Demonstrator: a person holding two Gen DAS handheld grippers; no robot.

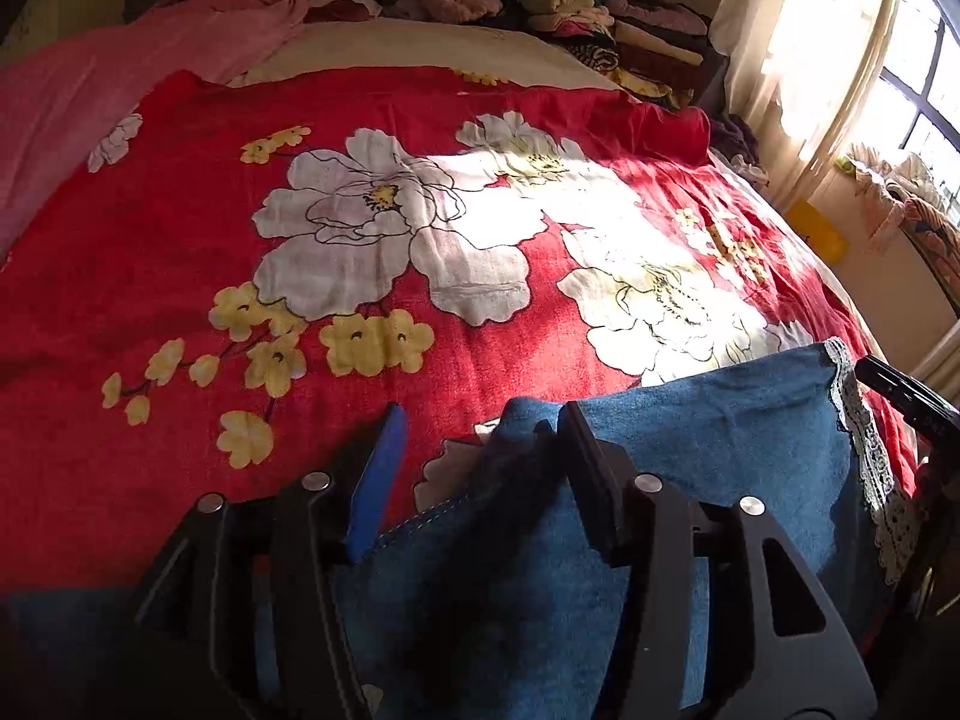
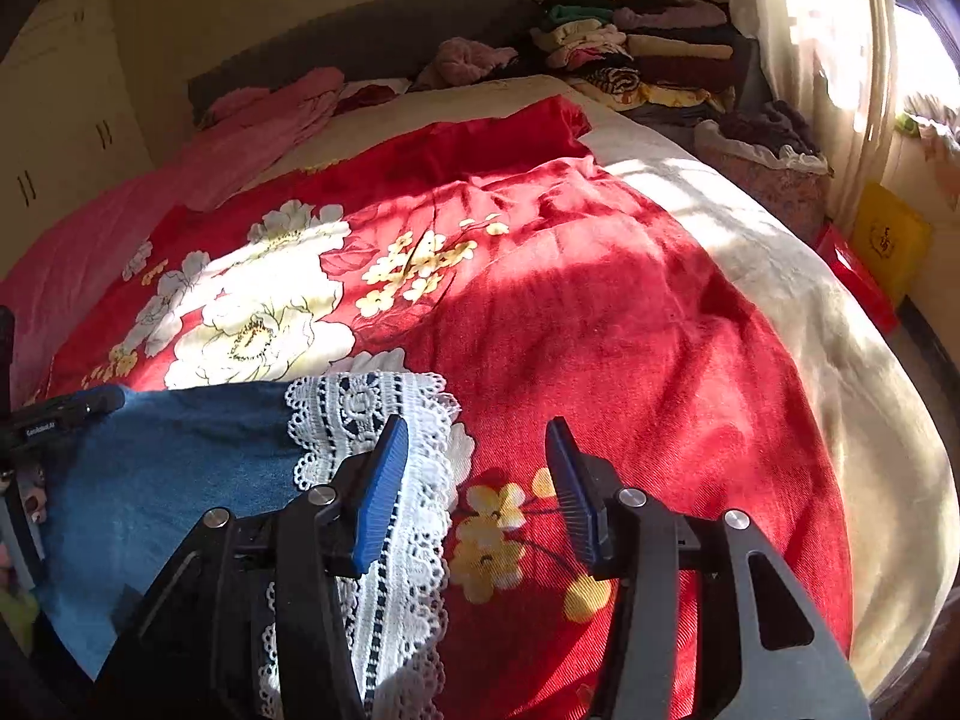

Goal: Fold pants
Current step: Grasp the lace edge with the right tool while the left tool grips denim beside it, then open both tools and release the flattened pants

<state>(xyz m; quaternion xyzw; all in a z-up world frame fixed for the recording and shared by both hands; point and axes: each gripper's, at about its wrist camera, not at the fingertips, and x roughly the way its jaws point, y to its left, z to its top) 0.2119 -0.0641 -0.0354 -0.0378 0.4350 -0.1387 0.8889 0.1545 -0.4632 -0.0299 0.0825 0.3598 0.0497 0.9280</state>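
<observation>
Below, two wrist views over a bed (image 2: 750,276) w/ a red floral cover (image 1: 180,276).

Left view: left tongs (image 1: 480,438) at near centre, pointing down at the bed. Jaws roughly half open; blue pad of the left finger (image 1: 375,486) shows, right finger dark. Pants (image 1: 690,450), blue denim, lie near & right on the cover; a raised fold of denim sits between the jaws and against the right finger, but the left pad stands clear of it, so no grip. Lace hem (image 1: 864,444), white, runs down the pants' right edge. Part of the right tongs' black body shows just beyond that hem, at the right edge of view.

Right view: right tongs (image 2: 480,480) at near centre, jaws about half open, both blue pads visible. Left finger (image 2: 378,498) overlaps the lace; whether it touches, can't tell. Right finger sits over bare cover w/ yellow flowers; nothing clamped. Denim spreads left of the lace to the left edge of view, where a black bit of the left tongs appears.

Surroundings: sun patch falls across the cover's white flowers. Pink cloth (image 2: 258,138) lies far left on the bed. Clothes stack (image 2: 648,54), folded, stands far right by the dark headboard (image 2: 372,42). Curtain (image 2: 822,60) and window at right, brightly lit. Yellow box (image 2: 888,240) on the floor, right of the bed.
</observation>
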